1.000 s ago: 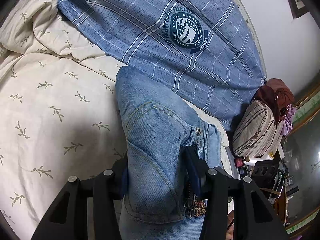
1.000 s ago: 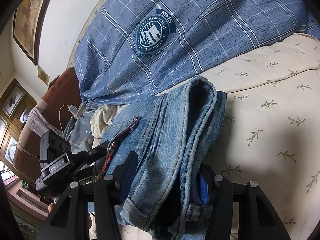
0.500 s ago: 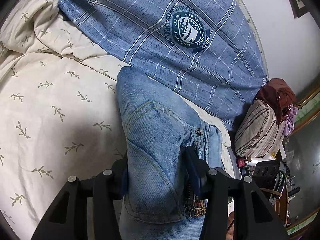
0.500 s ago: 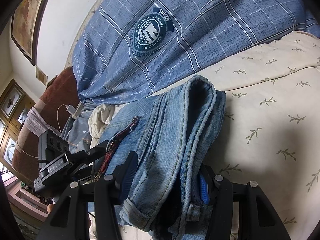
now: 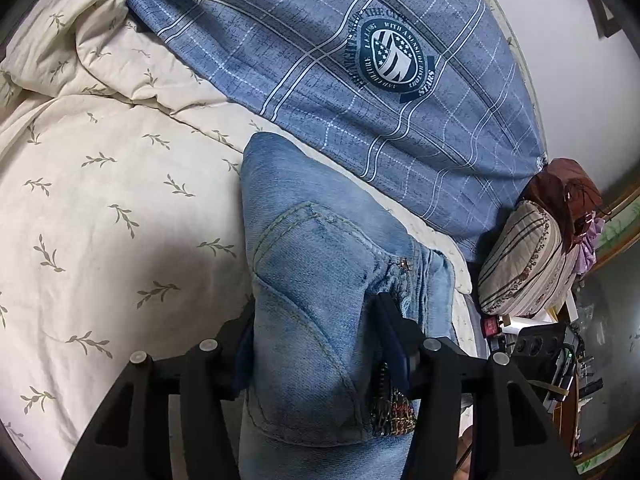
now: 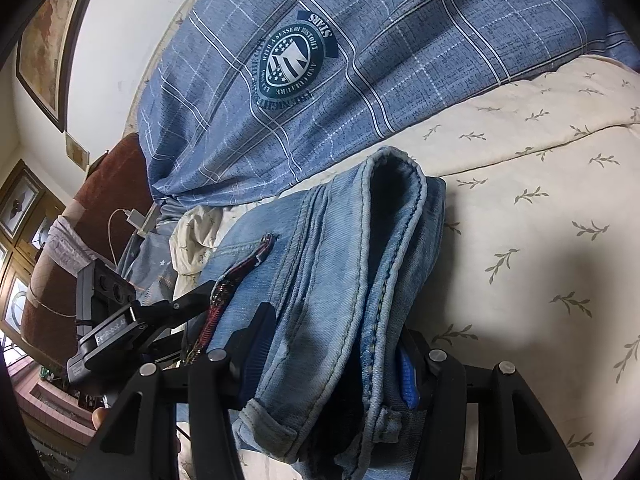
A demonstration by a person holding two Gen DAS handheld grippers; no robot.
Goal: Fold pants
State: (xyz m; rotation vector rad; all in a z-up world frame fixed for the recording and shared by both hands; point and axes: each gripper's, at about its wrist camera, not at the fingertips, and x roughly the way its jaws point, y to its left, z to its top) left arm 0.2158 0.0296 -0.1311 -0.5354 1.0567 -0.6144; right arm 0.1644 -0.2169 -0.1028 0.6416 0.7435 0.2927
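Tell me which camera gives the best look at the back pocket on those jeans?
The left wrist view. The back pocket faces that camera, stitching plain, on the jeans gripped in the left claw. The right wrist view shows only stacked seams and hems in the right claw; no pocket.

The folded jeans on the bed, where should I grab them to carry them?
Grip the jeans at the near thick edge, coming from the near side as the left gripper and right gripper do now; the stacked layers bunch there, so closed jaws catch every layer.
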